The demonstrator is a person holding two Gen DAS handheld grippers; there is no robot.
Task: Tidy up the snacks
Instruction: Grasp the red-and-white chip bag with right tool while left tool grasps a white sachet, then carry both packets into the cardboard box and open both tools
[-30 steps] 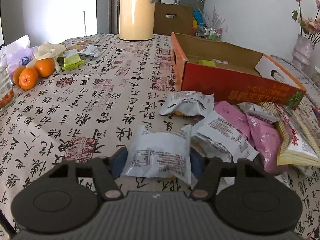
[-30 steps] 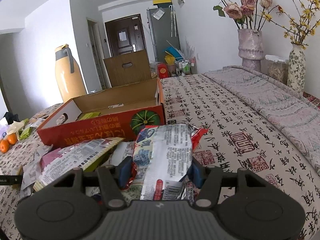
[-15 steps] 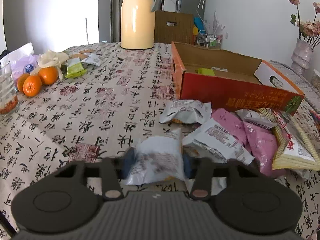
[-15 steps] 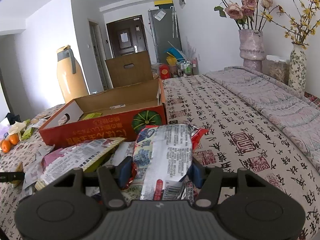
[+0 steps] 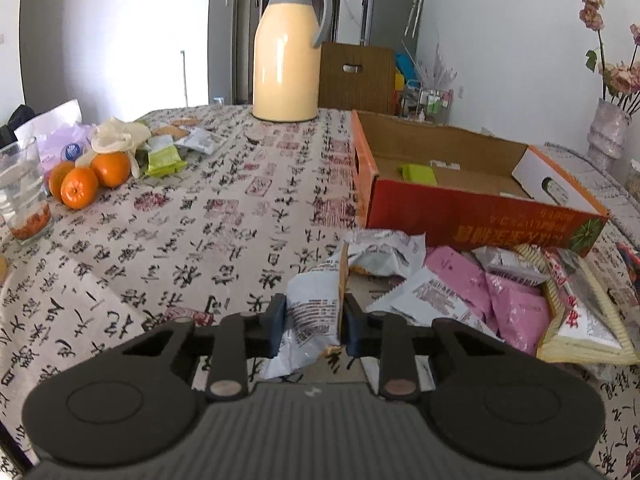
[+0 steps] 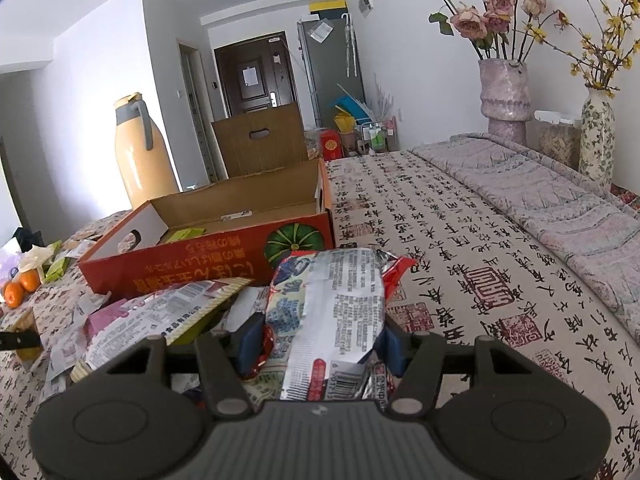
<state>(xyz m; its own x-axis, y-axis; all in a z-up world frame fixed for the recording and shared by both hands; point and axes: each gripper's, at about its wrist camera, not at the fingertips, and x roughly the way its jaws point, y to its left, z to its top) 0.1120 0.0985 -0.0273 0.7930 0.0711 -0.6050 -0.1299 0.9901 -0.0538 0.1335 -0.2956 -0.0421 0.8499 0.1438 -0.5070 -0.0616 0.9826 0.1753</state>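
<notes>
1. My left gripper is clenched on a white snack packet, pinched upright between both fingers above the tabletop.
2. My right gripper grasps a silver-and-red snack bag, just in front of the orange cardboard box.
3. The box sits open, a green packet inside.
4. Pink packets lie piled near the box's front wall.

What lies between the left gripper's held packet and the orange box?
In the left wrist view, one crumpled white snack packet lies between the grey-white packet and the orange box.
</notes>
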